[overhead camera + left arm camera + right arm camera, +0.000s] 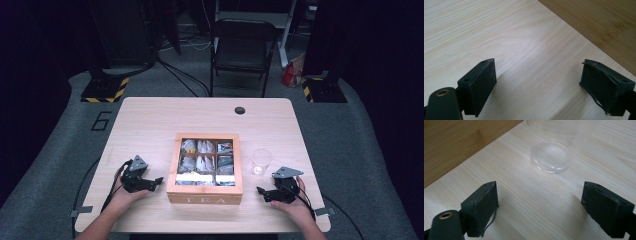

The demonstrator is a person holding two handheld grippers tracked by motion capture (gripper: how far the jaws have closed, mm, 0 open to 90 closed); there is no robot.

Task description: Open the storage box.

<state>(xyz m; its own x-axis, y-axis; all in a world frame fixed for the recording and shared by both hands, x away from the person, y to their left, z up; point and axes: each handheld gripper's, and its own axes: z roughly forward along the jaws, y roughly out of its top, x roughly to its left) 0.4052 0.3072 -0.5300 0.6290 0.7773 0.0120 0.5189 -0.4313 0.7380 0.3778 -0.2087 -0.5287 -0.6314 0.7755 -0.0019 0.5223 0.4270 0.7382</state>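
Pale wood with fine straight grain forms the table (150,120). At its middle a square bamboo tea box (205,192) is seen, its lid windowed over foil sachets in compartments. Just right of it a clear round plastic cup (260,161) stands upright. Beside the box, the left gripper (156,181) and right gripper (262,192) are rested, black padded jaws spread wide, nothing held.
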